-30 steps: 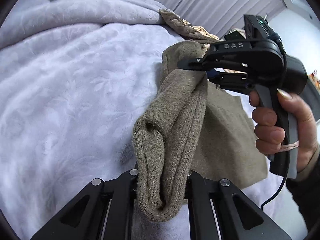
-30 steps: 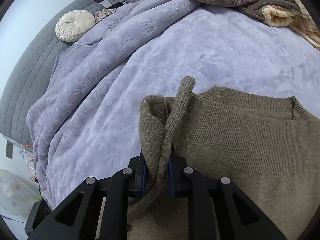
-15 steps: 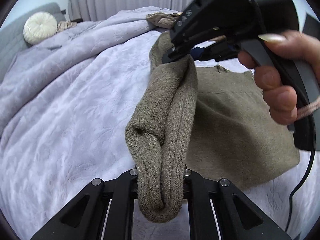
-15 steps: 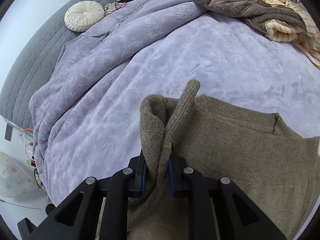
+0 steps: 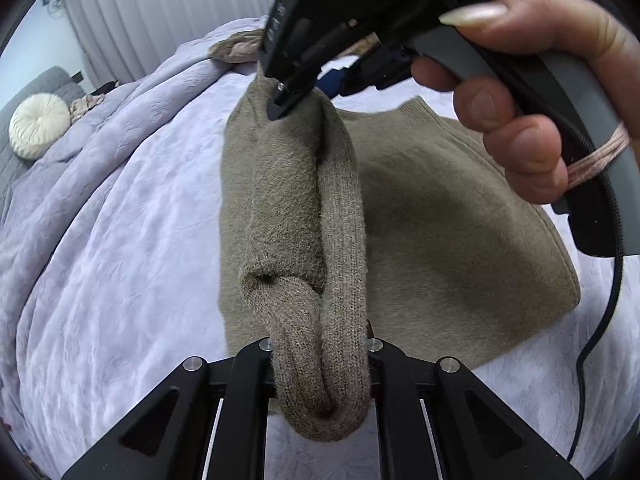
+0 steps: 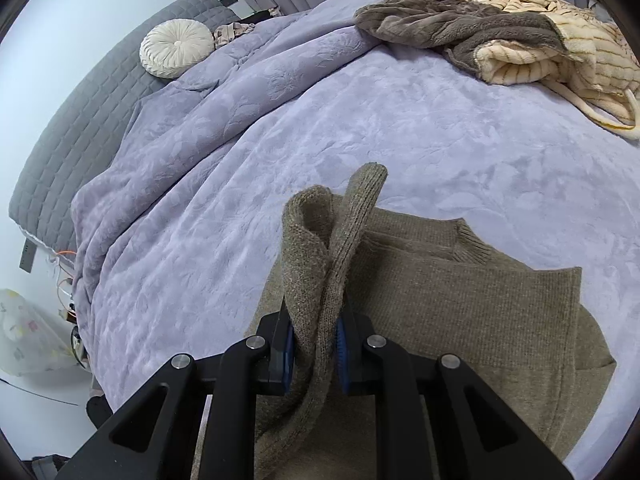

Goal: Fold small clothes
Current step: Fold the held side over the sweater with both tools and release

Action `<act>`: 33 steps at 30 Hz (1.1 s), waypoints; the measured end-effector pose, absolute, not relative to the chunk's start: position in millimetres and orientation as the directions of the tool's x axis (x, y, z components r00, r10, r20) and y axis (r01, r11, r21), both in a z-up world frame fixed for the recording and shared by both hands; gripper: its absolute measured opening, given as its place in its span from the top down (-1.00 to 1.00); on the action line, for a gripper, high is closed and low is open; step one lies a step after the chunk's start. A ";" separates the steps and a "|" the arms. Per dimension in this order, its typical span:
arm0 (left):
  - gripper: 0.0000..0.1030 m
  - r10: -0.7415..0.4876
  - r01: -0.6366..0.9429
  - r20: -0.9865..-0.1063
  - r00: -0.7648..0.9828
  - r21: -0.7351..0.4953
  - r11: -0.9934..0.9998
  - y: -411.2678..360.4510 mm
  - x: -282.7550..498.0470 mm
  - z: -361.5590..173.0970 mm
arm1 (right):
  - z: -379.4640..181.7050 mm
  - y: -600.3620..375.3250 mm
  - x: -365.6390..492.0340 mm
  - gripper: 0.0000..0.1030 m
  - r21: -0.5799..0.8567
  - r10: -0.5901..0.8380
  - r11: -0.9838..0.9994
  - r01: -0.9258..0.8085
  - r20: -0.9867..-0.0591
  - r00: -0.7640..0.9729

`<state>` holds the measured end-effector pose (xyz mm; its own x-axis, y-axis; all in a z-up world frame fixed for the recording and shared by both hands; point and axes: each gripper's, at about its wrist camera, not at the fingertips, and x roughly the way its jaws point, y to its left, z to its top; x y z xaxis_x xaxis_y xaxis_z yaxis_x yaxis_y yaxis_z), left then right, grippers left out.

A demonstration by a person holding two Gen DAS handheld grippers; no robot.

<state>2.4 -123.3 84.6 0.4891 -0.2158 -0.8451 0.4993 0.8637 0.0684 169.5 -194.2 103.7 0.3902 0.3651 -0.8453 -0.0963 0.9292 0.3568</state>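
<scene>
An olive-brown knit sweater lies on the lavender bedspread, and its sleeve is lifted off it. My left gripper is shut on the ribbed cuff end of the sleeve, which bulges out between the fingers. My right gripper is shut on the sleeve's upper part near the shoulder. In the left wrist view the right gripper hangs close above, held by a hand, with the sleeve stretched between the two. The sweater's ribbed collar shows in the right wrist view.
A brown and cream striped fleece pile lies at the far right of the bed. A round cream cushion rests against the grey quilted headboard. The bed's edge drops to the floor at left. Curtains hang behind.
Both grippers carried the sleeve sideways over the sweater body and slightly up. The left wrist rolled, so the right gripper and hand now loom much larger and nearer in its view.
</scene>
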 end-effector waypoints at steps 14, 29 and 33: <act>0.77 -0.024 0.492 -0.809 0.588 0.334 0.804 -202.8 -29.3 75.0 | 90.1 -273.1 141.5 0.65 0.510 0.488 0.856 -0.081 -0.748 0.449; 0.77 -0.005 0.555 -0.791 0.612 0.425 0.715 -262.7 -62.6 75.3 | 77.8 -353.3 104.6 0.65 0.588 0.524 0.808 -0.031 -0.693 0.496; 0.77 -0.005 0.565 -0.791 0.612 0.434 0.702 -270.6 -67.0 77.6 | 78.6 -362.5 98.9 0.65 0.599 0.530 0.800 -0.036 -0.677 0.510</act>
<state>-67.0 -270.6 77.6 0.6121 -0.0046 -0.7908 0.5654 0.7016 0.4336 98.9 -362.5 78.6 0.5102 0.5304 -0.6770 -0.0357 0.7996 0.5995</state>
